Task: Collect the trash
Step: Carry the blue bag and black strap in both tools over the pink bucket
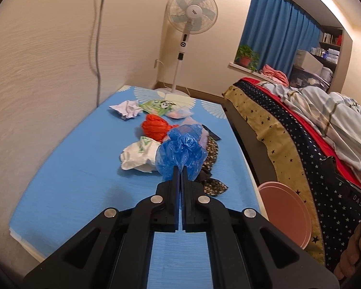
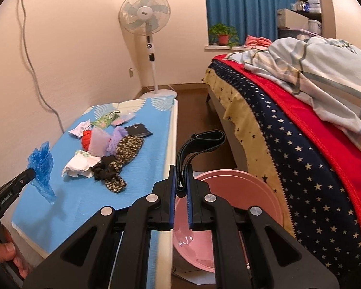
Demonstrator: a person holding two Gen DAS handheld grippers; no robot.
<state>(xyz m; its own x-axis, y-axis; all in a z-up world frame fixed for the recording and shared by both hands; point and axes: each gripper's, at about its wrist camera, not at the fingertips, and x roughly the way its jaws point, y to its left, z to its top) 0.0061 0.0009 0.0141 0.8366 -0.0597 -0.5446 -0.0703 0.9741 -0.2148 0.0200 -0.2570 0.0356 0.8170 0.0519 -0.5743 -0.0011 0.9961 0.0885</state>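
My left gripper [image 1: 181, 168] is shut on a crumpled blue plastic bag [image 1: 181, 151] and holds it above the blue-topped table [image 1: 84, 180]; the bag also shows in the right wrist view [image 2: 42, 168]. My right gripper [image 2: 181, 175] is shut on a black elastic strap [image 2: 199, 144] and holds it over the pink bin [image 2: 240, 192] on the floor. On the table lie a red bag [image 1: 155, 126], white crumpled paper [image 1: 127, 109], a white bag [image 1: 138, 156] and a green wrapper [image 1: 157, 106].
Floral fabric [image 2: 126, 148], a black scrunchie [image 2: 106, 168], purple items [image 2: 108, 139] and a black pouch [image 2: 138, 130] also lie on the table. A bed [image 2: 300, 132] stands at the right, a standing fan [image 2: 148, 36] at the far wall. The pink bin [image 1: 286, 212] sits between table and bed.
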